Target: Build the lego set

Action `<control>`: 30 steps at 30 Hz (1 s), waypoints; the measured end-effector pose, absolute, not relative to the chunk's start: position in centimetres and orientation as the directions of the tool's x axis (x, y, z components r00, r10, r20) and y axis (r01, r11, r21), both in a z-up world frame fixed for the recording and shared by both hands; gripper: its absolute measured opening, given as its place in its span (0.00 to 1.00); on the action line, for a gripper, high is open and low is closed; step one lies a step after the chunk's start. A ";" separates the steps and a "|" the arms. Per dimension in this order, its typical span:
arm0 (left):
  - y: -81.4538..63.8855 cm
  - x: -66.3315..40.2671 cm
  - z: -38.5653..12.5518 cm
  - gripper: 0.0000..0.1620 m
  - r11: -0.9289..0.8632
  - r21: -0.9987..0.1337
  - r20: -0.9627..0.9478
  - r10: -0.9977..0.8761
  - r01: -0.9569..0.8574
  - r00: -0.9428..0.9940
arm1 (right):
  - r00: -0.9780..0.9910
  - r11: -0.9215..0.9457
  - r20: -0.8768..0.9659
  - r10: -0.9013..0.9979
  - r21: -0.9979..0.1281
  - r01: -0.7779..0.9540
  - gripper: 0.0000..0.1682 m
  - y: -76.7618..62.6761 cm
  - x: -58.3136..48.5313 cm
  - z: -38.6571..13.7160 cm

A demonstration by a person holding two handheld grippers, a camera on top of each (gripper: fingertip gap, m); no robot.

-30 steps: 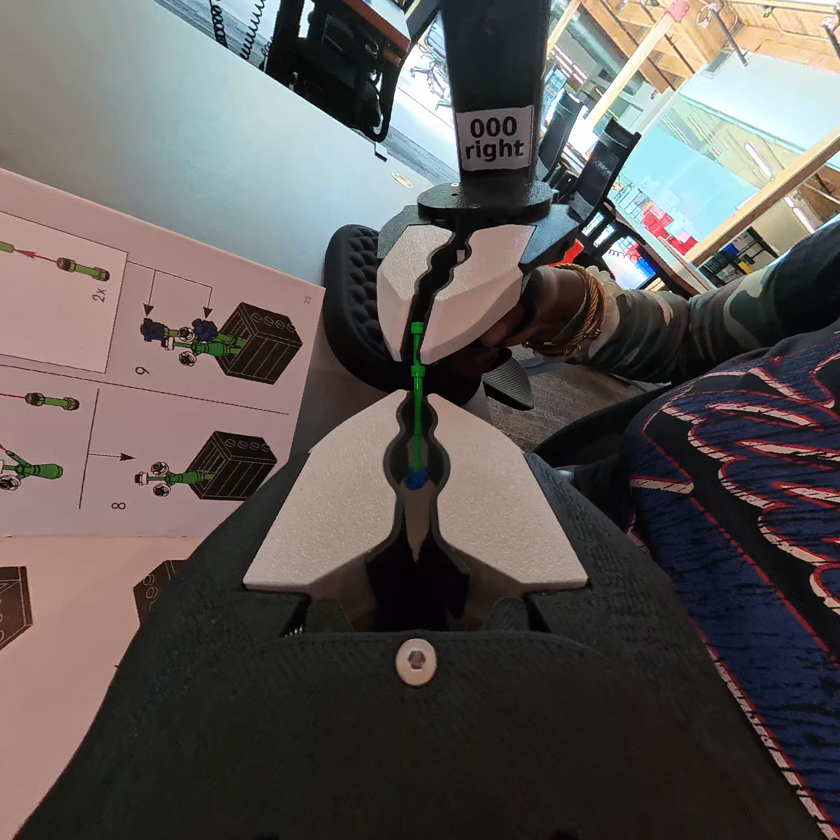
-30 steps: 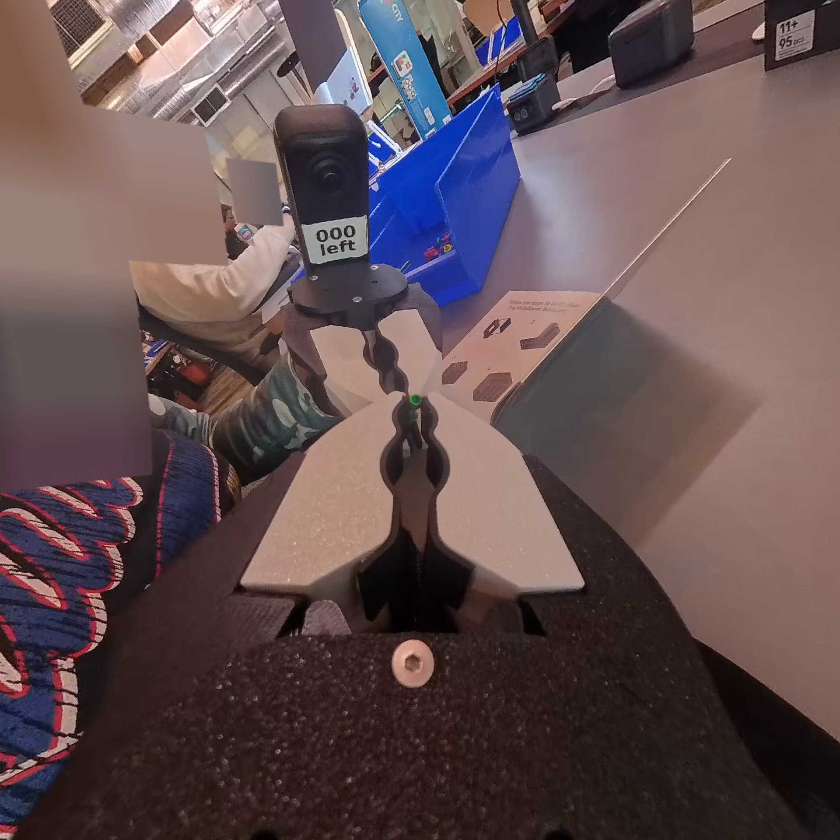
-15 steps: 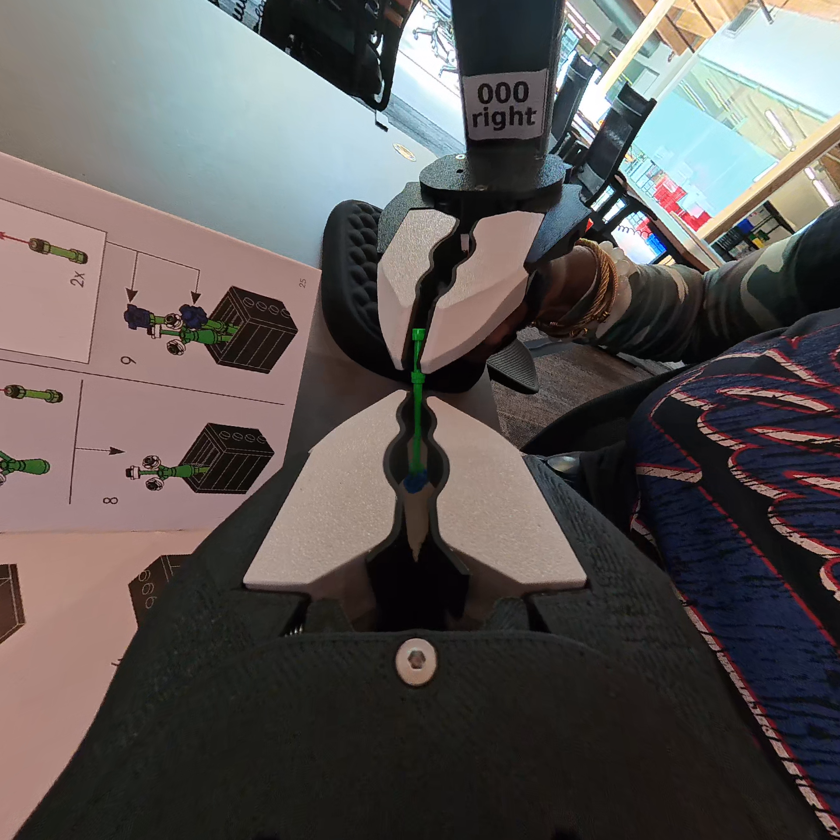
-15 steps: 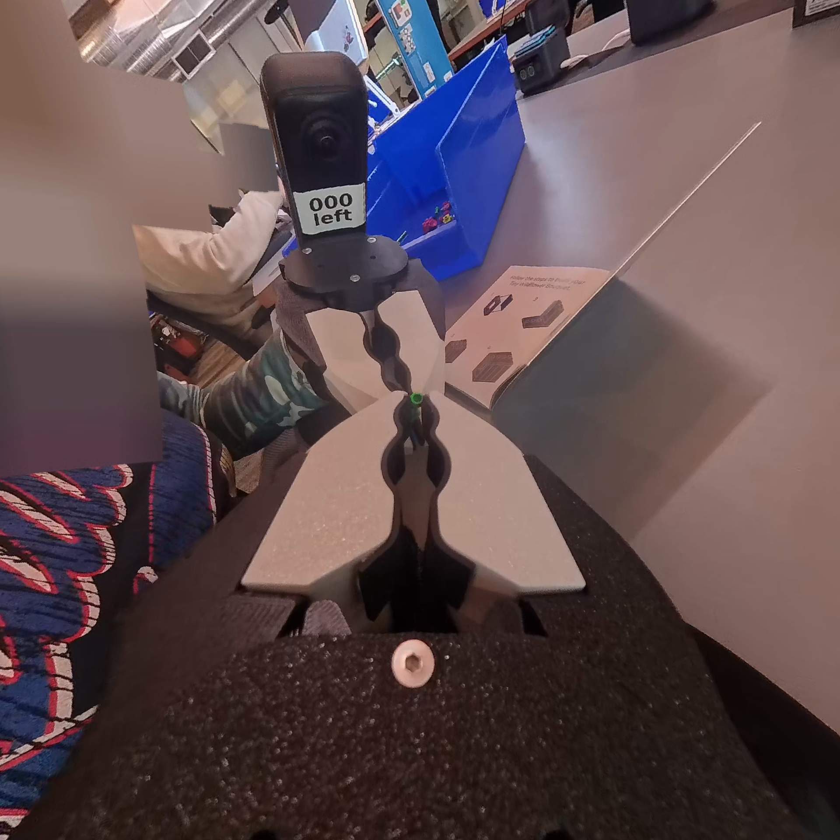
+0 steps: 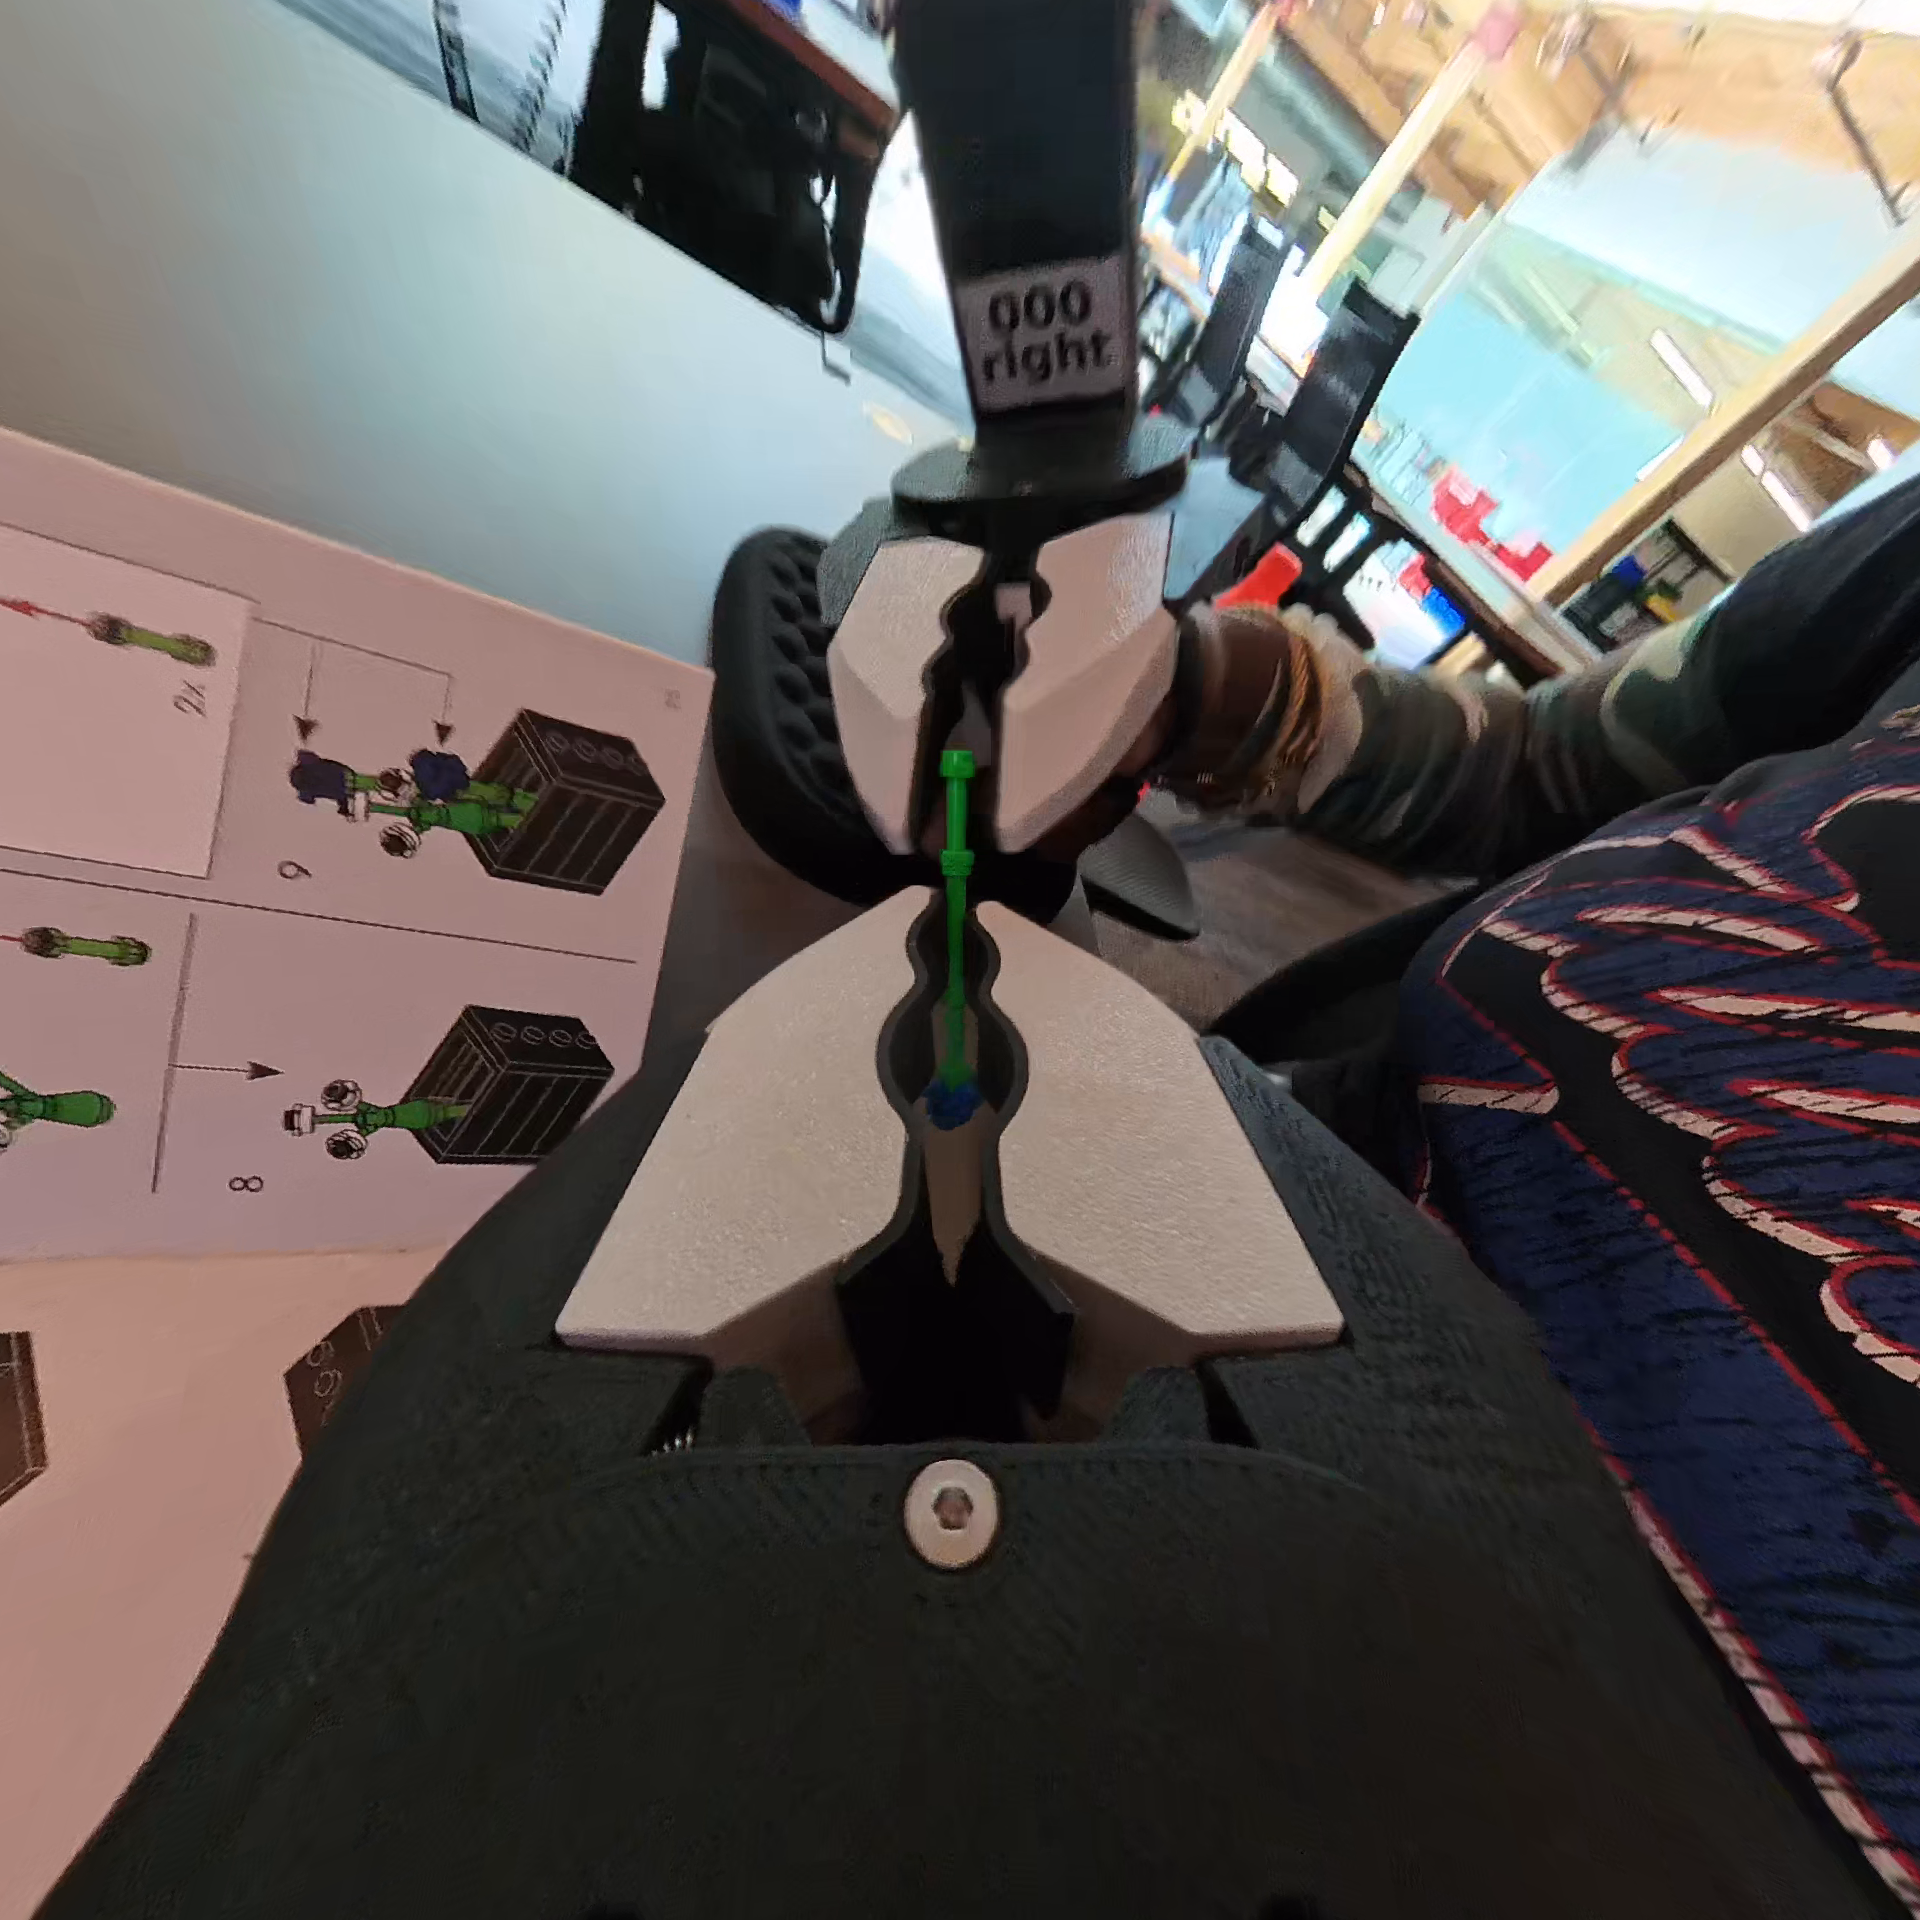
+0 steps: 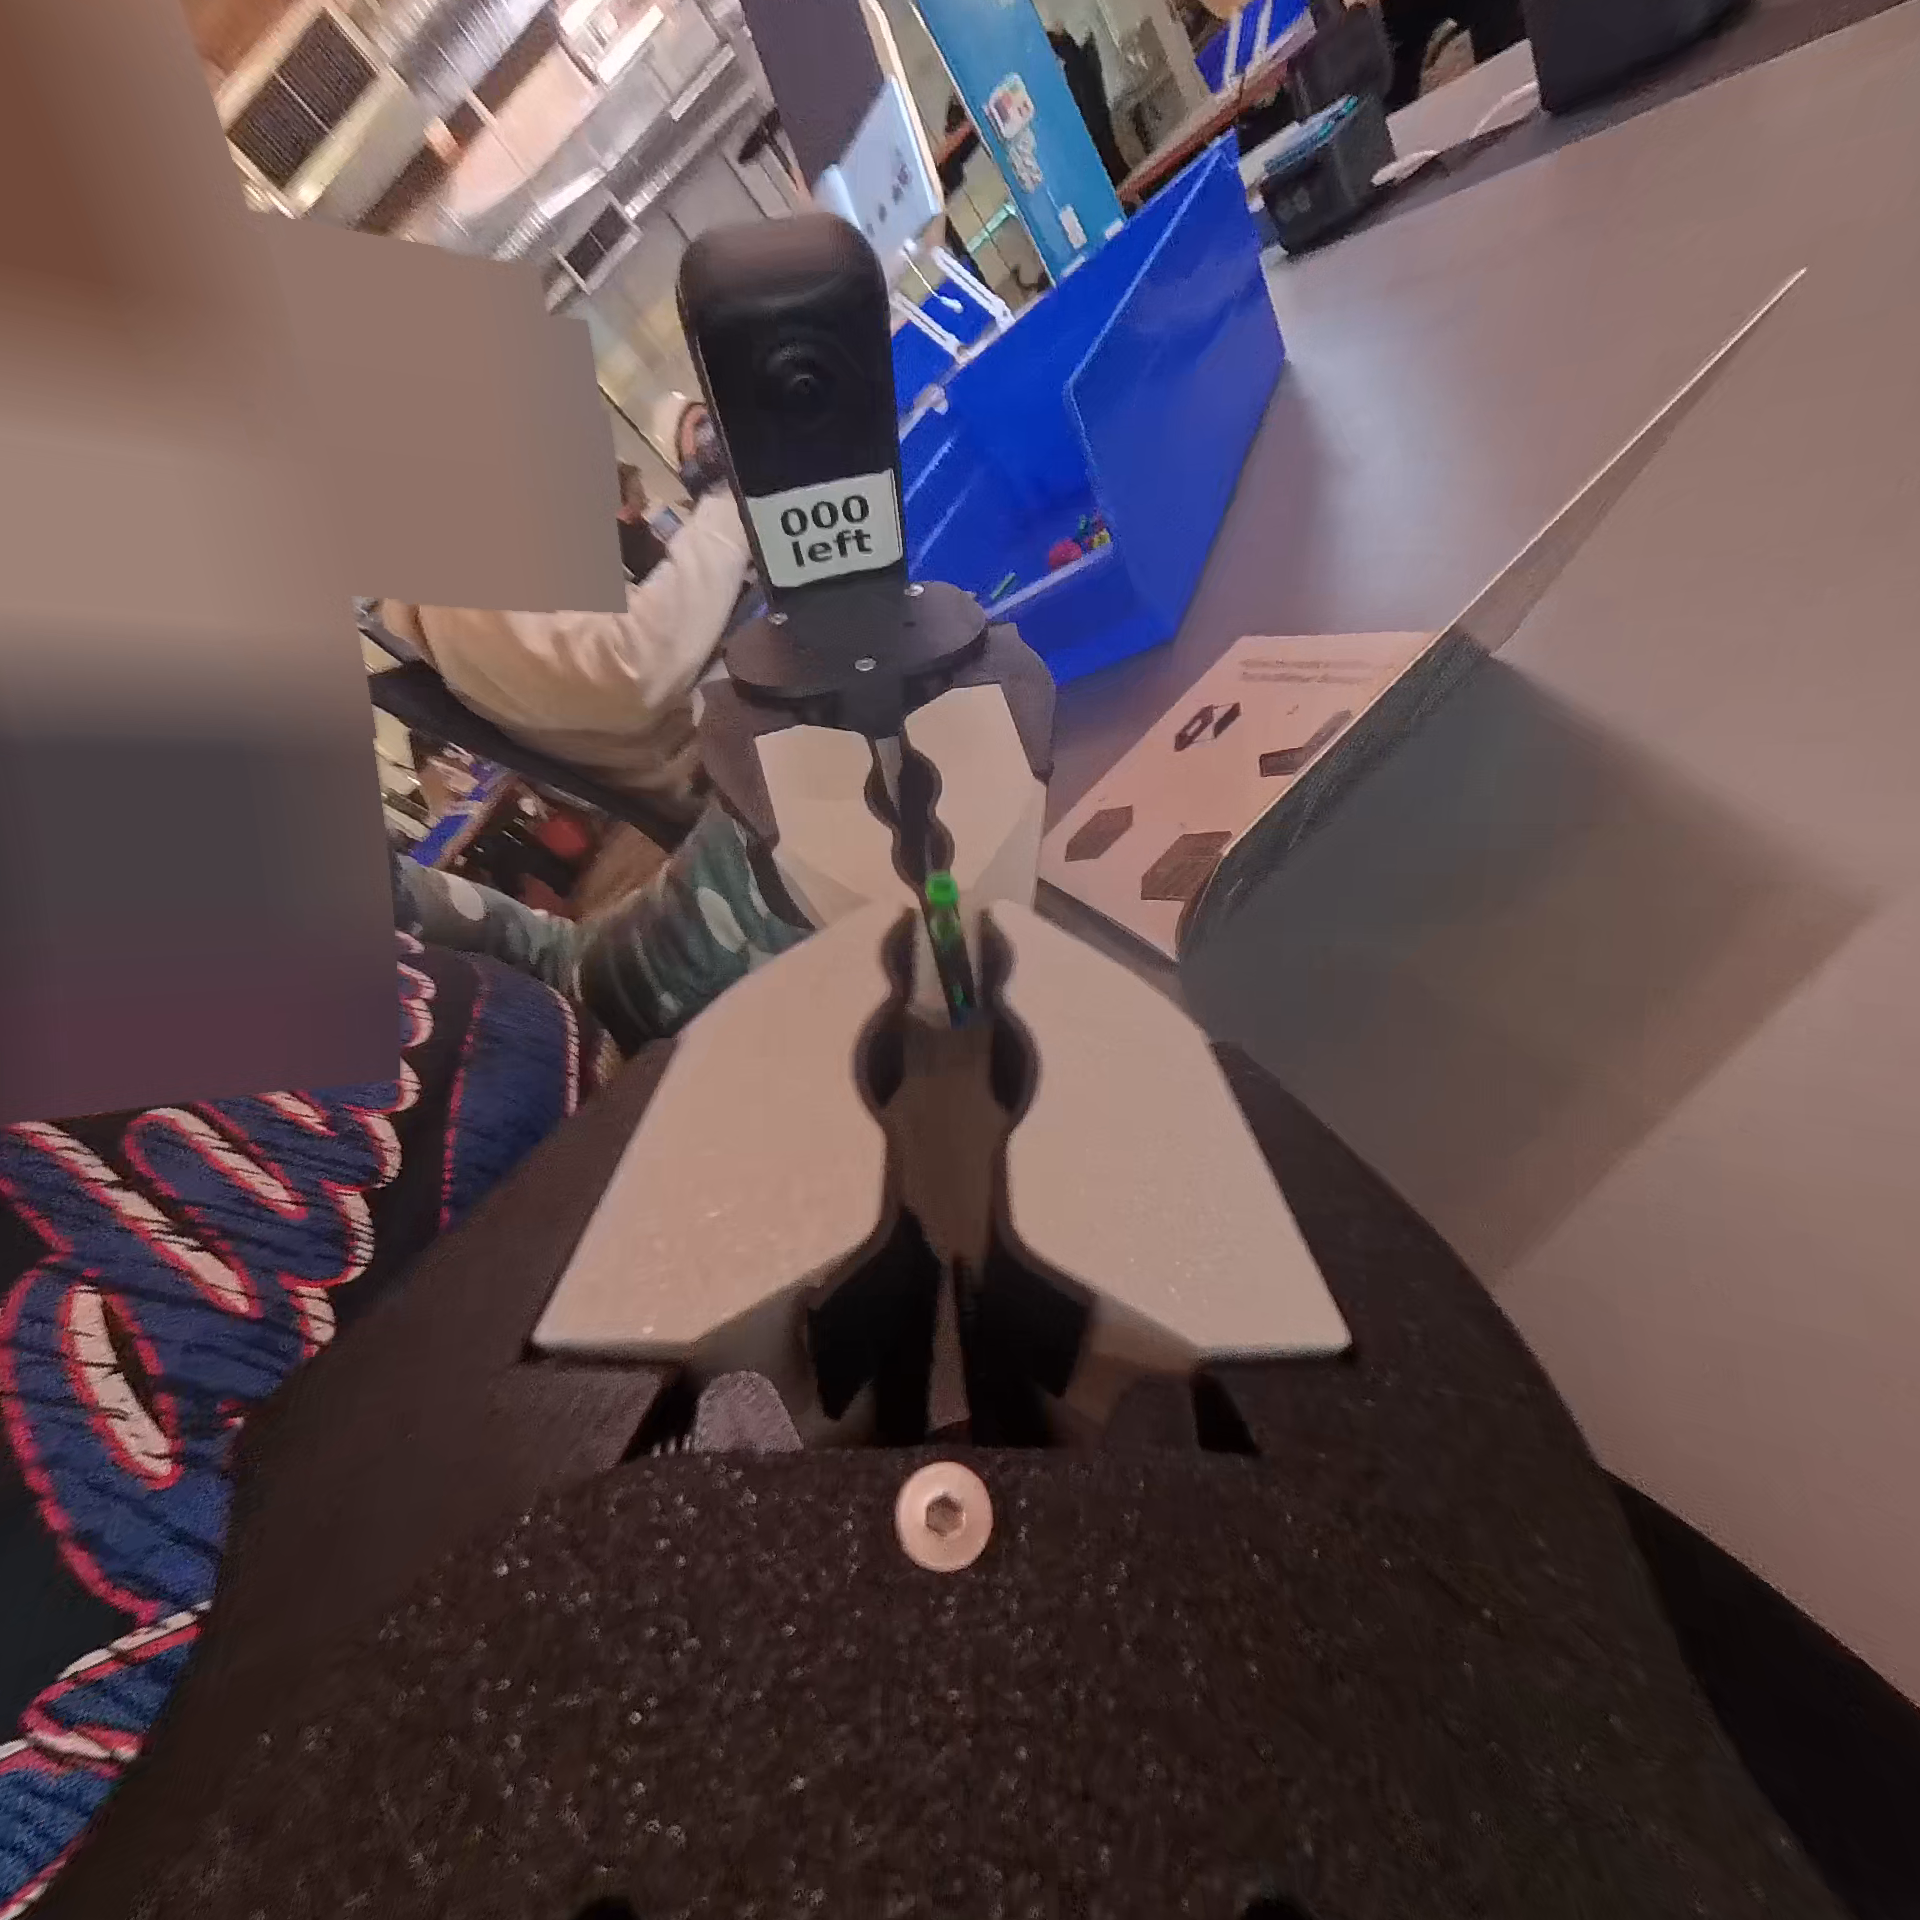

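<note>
Left tongs (image 5: 954,914) clamped on the green stem (image 5: 954,940) with its blue flower (image 5: 949,1103), right tongs (image 5: 954,821) nearly closed around its far tip above the table (image 5: 312,312) edge — next, probably pressing another piece squarely onto it.

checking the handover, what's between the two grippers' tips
Only the green stem bridges the gap. In the left wrist view it runs from the left gripper, blue piece deep in its jaws, up into the right gripper.

Open table (image 6: 1558,343) beyond the propped booklet (image 5: 343,831) (blue bin (image 6: 1143,436) farther off).
</note>
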State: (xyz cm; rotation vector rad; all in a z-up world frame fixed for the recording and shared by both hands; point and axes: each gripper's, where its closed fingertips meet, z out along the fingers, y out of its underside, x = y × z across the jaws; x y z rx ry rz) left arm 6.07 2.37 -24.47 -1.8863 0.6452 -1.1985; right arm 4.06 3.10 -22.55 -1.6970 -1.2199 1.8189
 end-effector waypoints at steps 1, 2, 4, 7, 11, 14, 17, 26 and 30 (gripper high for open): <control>2.5 5.8 -24.0 0.01 -0.542 -0.840 0.503 -0.756 0.030 0.418 | -0.205 -0.569 -0.624 0.754 -0.776 0.272 0.18 3.2 4.1 -22.5; 2.5 5.6 -23.5 0.01 -0.530 -0.846 0.506 -0.761 0.059 0.406 | -0.203 -0.560 -0.610 0.766 -0.789 0.254 0.24 3.3 4.1 -22.2; 2.3 5.4 -22.9 0.01 -0.504 -0.859 0.496 -0.773 0.091 0.394 | -0.219 -0.526 -0.560 0.799 -0.828 0.196 0.22 3.2 4.2 -21.4; 2.1 5.6 -22.6 0.01 -0.488 -0.869 0.480 -0.789 0.085 0.384 | -0.227 -0.525 -0.542 0.809 -0.840 0.134 0.13 3.1 3.9 -20.5; 2.0 5.4 -22.2 0.01 -0.471 -0.876 0.474 -0.797 0.107 0.375 | -0.234 -0.483 -0.506 0.830 -0.863 0.150 0.03 2.5 3.2 -20.6; 2.0 5.3 -21.8 0.01 -0.458 -0.880 0.471 -0.801 0.129 0.370 | -0.242 -0.471 -0.485 0.840 -0.874 0.117 0.03 2.5 3.2 -20.2; 2.0 4.9 -21.0 0.03 -0.428 -0.885 0.465 -0.808 0.182 0.362 | -0.253 -0.490 -0.492 0.833 -0.868 0.073 0.03 2.8 3.2 -19.6; 2.6 3.8 -20.2 0.19 -0.353 -0.907 0.420 -0.798 0.229 0.432 | -0.248 -0.593 -0.564 0.788 -0.803 -0.057 0.03 4.4 3.5 -17.9; 2.5 4.0 -20.2 0.03 -0.327 -0.921 0.388 -0.810 0.212 0.438 | -0.259 -0.605 -0.573 0.778 -0.793 -0.063 0.03 4.0 3.0 -18.0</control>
